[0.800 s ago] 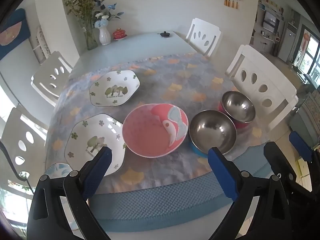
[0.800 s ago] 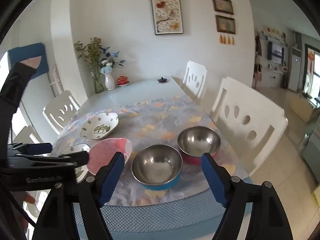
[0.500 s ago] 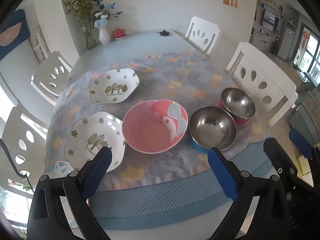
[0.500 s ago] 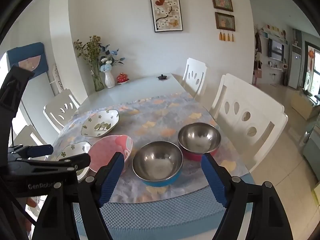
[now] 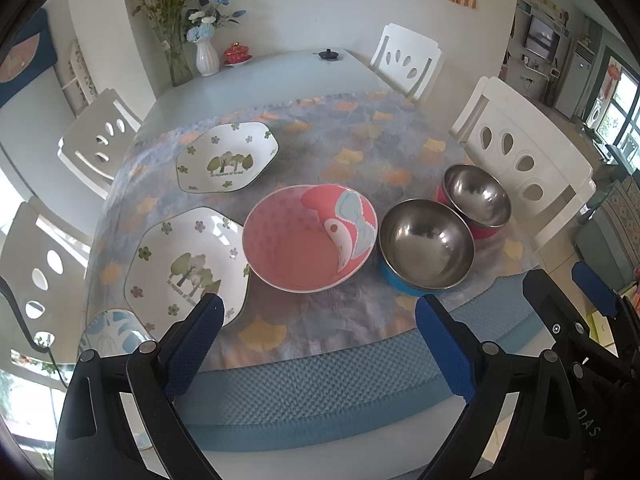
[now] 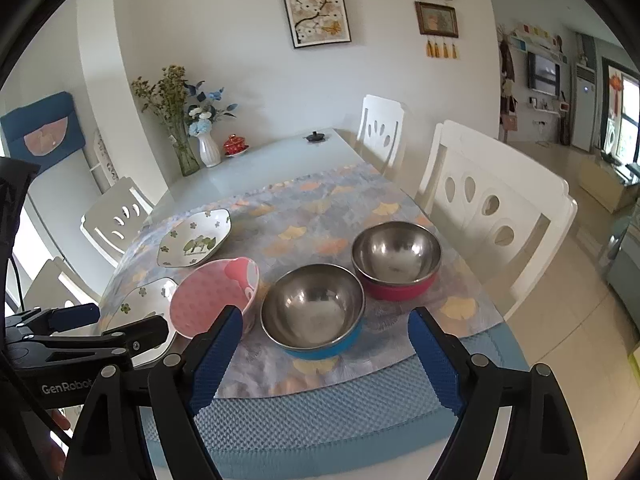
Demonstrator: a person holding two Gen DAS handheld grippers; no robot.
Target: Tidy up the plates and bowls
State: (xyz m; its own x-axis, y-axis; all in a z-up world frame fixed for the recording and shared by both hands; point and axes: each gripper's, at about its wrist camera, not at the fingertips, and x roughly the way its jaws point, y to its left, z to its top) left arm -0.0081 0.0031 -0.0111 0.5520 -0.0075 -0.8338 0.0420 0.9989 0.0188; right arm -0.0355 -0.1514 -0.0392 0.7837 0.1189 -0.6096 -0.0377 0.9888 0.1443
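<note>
Left wrist: left hand-held gripper (image 5: 316, 330) spread wide, empty, pink bowl (image 5: 310, 238) just ahead. Right hand-held gripper (image 6: 326, 340) gapes empty too, blue-based steel bowl (image 6: 314, 316) between its fingers.

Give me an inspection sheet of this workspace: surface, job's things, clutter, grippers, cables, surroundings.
Surface: table with patterned cloth and blue mat at the near edge.
Job's things: two tree plates, pink bowl, blue steel bowl, red steel bowl, all apart and upright; a blue-patterned dish at the near left edge.
Clutter: flower vases, red lidded cup, small black object at the far end.
Grippers: left gripper and right gripper open, empty, short of the dishes.
Cables: thin black cable at the left.
Surroundings: white chairs, framed pictures.
</note>
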